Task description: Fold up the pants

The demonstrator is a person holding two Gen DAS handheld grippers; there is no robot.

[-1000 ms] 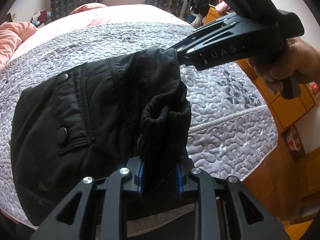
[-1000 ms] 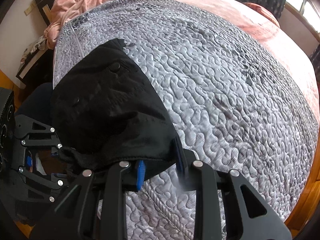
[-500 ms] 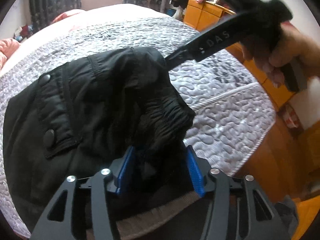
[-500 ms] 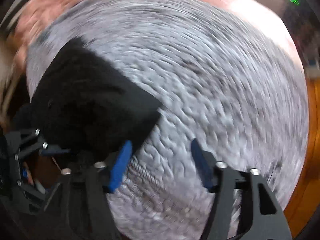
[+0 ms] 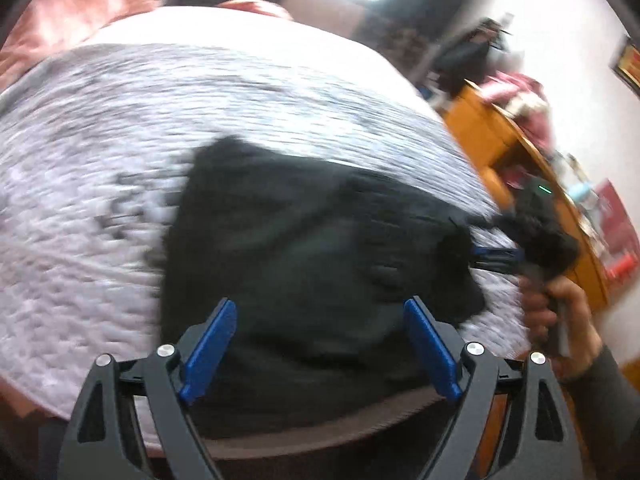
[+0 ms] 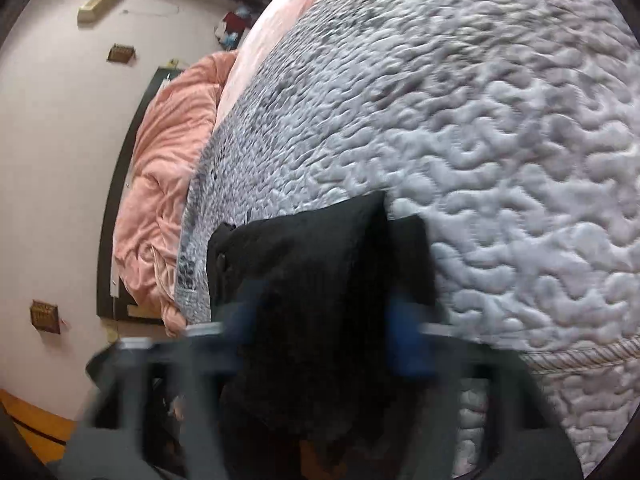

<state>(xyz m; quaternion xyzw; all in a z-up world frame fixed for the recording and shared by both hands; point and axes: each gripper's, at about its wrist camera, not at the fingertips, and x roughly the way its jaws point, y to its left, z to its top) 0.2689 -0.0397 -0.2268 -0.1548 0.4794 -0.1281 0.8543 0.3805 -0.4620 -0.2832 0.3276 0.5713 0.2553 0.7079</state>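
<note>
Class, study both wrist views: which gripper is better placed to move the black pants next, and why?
Right. The right gripper has just been closing with the pants between its fingers; the left gripper has just been opening, pads clear of the fabric.

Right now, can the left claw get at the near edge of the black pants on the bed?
Probably yes. The left claw has just been opening, and its jaws stand wide over the near edge of the pants on the quilt, with nothing between. The right claw is off at the far corner, out of the way.
</note>
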